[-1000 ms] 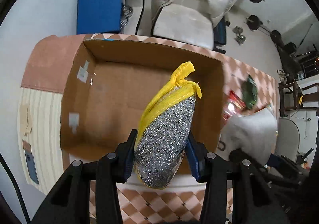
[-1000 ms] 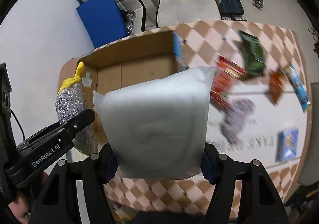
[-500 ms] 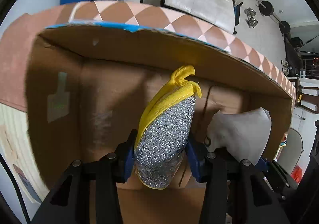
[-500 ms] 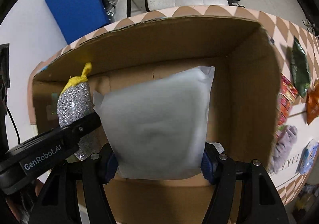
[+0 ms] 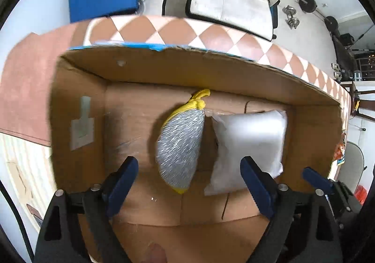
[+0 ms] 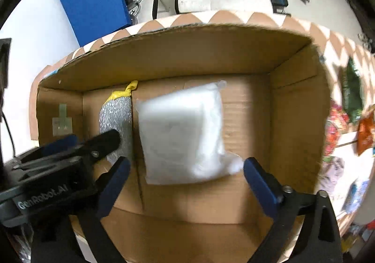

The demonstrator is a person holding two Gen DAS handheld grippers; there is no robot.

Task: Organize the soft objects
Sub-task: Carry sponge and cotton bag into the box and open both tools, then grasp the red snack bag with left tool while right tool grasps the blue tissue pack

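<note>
Both sets of fingers are spread wide with nothing between them: the left gripper (image 5: 188, 183) has its blue pads well apart over the box floor, and the right gripper (image 6: 186, 179) looks the same, jaws wide and clear of everything. Just past the left pads, the glittery silver sponge with the yellow edge (image 5: 180, 143) is inside the cardboard box (image 5: 77, 89), and the white plastic-wrapped pillow-like pack (image 6: 181, 131) sits right beside it, more or less touching along one side. Both are motion-blurred, so I honestly can't tell if they've fully settled on the bottom. What could go wrong, imo: the two grippers are crowded together in there, the left one's body sitting right next to the right one's left finger, so pulling out carelessly could knock them together or clip a box wall and shove the box along the checkered tablecloth (image 5: 211, 35). A pad could also snag the pack's loose plastic corner and drag it back out. There's more stuff on the table outside, like the snack packets (image 6: 351, 89).
</note>
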